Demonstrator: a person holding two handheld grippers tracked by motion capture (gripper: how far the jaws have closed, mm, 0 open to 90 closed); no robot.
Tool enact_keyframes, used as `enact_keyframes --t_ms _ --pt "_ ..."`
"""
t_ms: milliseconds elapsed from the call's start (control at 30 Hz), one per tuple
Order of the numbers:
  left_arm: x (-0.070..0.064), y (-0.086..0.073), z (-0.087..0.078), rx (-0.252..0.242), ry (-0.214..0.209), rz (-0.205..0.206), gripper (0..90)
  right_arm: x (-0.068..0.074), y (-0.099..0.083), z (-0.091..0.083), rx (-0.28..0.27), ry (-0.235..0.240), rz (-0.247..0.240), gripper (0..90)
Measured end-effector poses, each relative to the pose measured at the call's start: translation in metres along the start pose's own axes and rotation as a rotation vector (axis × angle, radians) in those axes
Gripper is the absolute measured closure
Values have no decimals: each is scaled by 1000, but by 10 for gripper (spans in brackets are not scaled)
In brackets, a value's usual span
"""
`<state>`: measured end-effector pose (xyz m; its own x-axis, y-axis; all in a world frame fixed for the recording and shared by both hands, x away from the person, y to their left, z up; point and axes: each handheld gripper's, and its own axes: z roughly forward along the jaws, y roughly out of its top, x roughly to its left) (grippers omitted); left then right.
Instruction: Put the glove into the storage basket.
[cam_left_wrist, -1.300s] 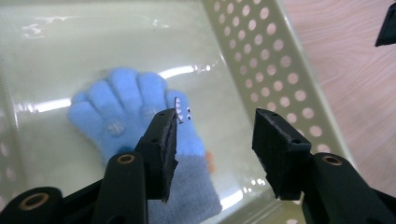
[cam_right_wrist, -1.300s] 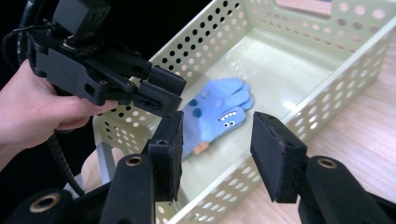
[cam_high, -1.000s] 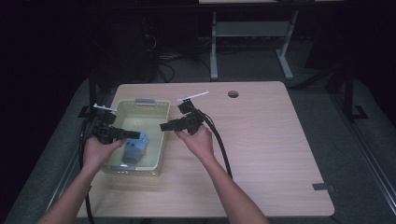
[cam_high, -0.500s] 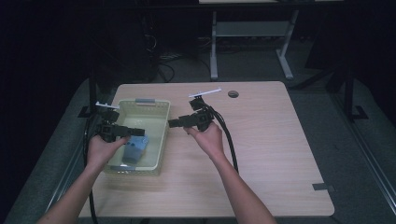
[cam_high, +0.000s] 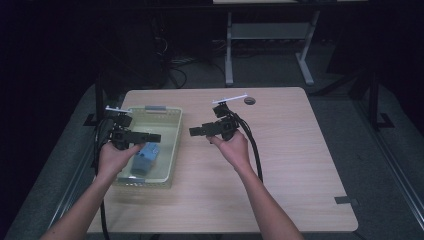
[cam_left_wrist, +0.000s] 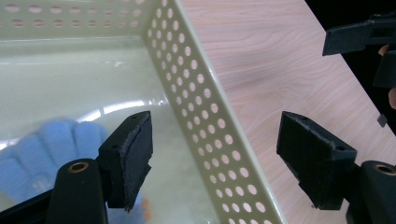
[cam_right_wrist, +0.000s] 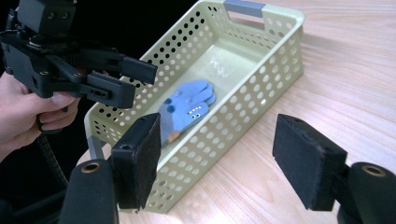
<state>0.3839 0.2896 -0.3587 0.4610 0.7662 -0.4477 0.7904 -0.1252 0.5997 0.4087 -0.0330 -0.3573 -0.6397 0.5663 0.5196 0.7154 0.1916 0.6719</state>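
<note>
High view: a pale green perforated basket (cam_high: 169, 150) stands at the left centre of the frame, on the left part of the wooden counter (cam_high: 300, 165). A blue glove (cam_high: 145, 157) lies flat on the basket floor, toward the near end. The left claw (cam_high: 152, 137) is held over the basket, above the glove and clear of it, its tips directed toward the right of the frame. The right claw (cam_high: 196, 131) is held over bare counter at the centre of the frame, just right of the basket's long wall, its tips directed toward the left of the frame. The two claws face each other with the basket wall between them below.

Left gripper view: the left claw (cam_left_wrist: 217, 158) is spread wide with nothing between its jaws. The basket's right wall (cam_left_wrist: 205, 121) runs diagonally through the gap. The glove (cam_left_wrist: 56, 149) shows at the lower left of the frame, partly behind the left jaw. The right claw (cam_left_wrist: 359, 39) appears at the upper right edge.

Right gripper view: the right claw (cam_right_wrist: 217, 158) is spread wide and holds nothing. The basket (cam_right_wrist: 275, 70) occupies the upper centre of the frame with the glove (cam_right_wrist: 189, 107) inside it, fingers pointing to the far end. The left claw (cam_right_wrist: 128, 79) sits at the upper left, held in a hand (cam_right_wrist: 23, 112), jaws apart, above the basket's left rim.
</note>
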Motion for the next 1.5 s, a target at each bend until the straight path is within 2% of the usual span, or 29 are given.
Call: enact_keyframes --t_ms 67,200,400,433,533,567,600,667,833,933,1000,1233,1500 --pt "-1 0 1 1 -4 5 267 -1 -1 -1 0 -4 -7 322" --pt "-10 0 6 11 13 44 261 -8 -7 -8 -4 -17 18 320" --pt "-15 2 9 8 -1 49 261 -14 -11 -16 -6 -23 31 316" --pt "-18 3 10 -1 -6 40 261 -15 -12 -19 -13 -27 22 317" --pt "-24 4 12 -16 -11 51 264 -20 -17 -29 -19 -33 33 317" --pt "-30 4 13 -29 -3 73 266 -22 -19 -31 -19 -37 35 317" --pt "-30 4 13 -29 -3 73 267 -22 -19 -31 -19 -37 35 317" --pt "-39 6 19 -27 -16 95 268 -29 -24 -37 -26 -42 50 317" --pt "-48 9 28 -11 -54 103 268 -39 -31 -43 -36 -53 90 315" --pt "-51 9 30 -10 -61 113 268 -43 -33 -45 -38 -57 85 315" --pt "-55 8 32 -14 -86 99 267 -45 -36 -49 -41 -66 92 313" --pt "-67 8 35 -13 -112 123 267 -52 -41 -60 -37 -92 94 310" --pt "-76 7 40 -8 -141 136 267 -61 -47 -66 -30 -109 118 309"
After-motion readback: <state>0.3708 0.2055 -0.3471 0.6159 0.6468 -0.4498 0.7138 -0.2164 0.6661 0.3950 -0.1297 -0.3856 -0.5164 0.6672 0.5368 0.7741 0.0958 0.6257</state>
